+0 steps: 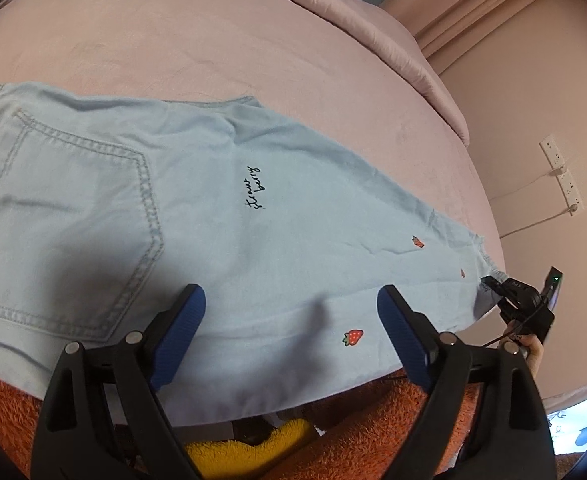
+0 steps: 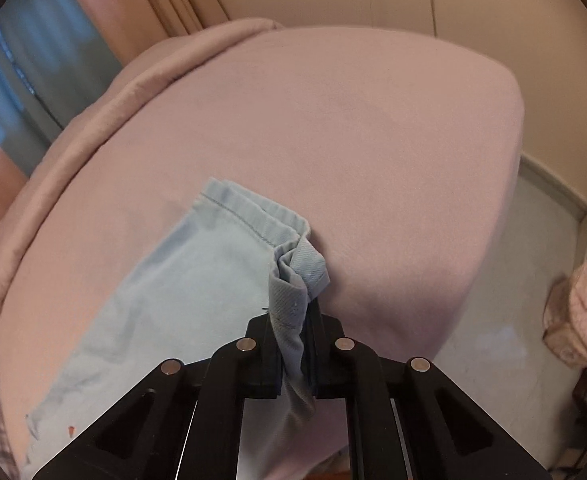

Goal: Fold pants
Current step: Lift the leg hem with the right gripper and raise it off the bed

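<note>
The left hand-held gripper [image 1: 291, 312] stands wide apart, its blue-padded fingers [image 1: 181, 330] hovering over the near edge of the pale blue denim pants [image 1: 221, 216], gripping nothing. Beneath that edge, nearest the camera, lie orange fuzzy fabric [image 1: 373, 412] and a yellow fuzzy piece [image 1: 249, 440].

The pants lie spread flat on the pink bed [image 1: 173, 44]. A stitched back pocket [image 1: 73, 240] sits to the left of the black "strawberry" script [image 1: 254, 188], and small red strawberry prints [image 1: 353, 337] dot the leg to the script's right. At the leg's far right end the right hand-held gripper [image 1: 487, 282] shows in the left wrist view, meeting the hem.

In the right wrist view, the right hand-held gripper [image 2: 298, 312] is clamped narrow on the hem corner [image 2: 301, 276] of the pants [image 2: 165, 296], the bunched cloth pinched between its black fingers. The rest of the hem [image 2: 249, 210] lies on the bed [image 2: 353, 140] beyond.

Past the pants, a folded pink quilt [image 1: 373, 28] runs along the bed's far side. On the wall are white power sockets [image 1: 561, 176].
</note>
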Motion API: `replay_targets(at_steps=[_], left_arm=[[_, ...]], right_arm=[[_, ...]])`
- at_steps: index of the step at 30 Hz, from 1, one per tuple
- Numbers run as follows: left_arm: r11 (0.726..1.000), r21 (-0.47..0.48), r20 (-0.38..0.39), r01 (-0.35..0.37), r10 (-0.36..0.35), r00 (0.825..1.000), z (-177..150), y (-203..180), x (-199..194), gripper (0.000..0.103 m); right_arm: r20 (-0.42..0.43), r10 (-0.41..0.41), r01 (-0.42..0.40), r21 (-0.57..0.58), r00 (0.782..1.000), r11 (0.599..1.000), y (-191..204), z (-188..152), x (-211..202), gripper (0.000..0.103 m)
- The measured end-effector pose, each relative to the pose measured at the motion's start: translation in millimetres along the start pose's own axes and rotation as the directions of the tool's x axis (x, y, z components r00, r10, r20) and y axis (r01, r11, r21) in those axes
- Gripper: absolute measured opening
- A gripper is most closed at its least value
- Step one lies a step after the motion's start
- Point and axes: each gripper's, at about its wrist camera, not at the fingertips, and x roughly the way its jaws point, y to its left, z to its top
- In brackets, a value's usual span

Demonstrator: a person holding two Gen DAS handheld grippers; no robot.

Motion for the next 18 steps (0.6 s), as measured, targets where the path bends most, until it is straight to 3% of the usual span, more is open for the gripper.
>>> replay_targets(at_steps=[5,10,15,18], left_arm=[[1.0,0.013,0.056,-0.009,0.008,0.998,0,-1,-21,0.088],[0.999,0.032,0.112,-0.043,0.039,0.993,0,-2,-40,0.088],[0.997,0.015,0.162,-0.078,0.074,0.984,3,8,-57,0.088],[0.996,-0.009,0.183,-0.087,0.087,0.979,6,18,-66,0.088]], right_arm=[[0.089,0.104,-0.097,-0.083,0.991,0.992,31,5,-46,0.009],[0.16,0.248,-0.214,-0.203,0.955,0.955,74,5,-99,0.009],[0.152,0.371,-0.301,-0.35,0.916,0.887,127,-10,-131,0.009],[0.097,0.441,-0.362,-0.431,0.892,0.827,159,-25,-137,0.009]])
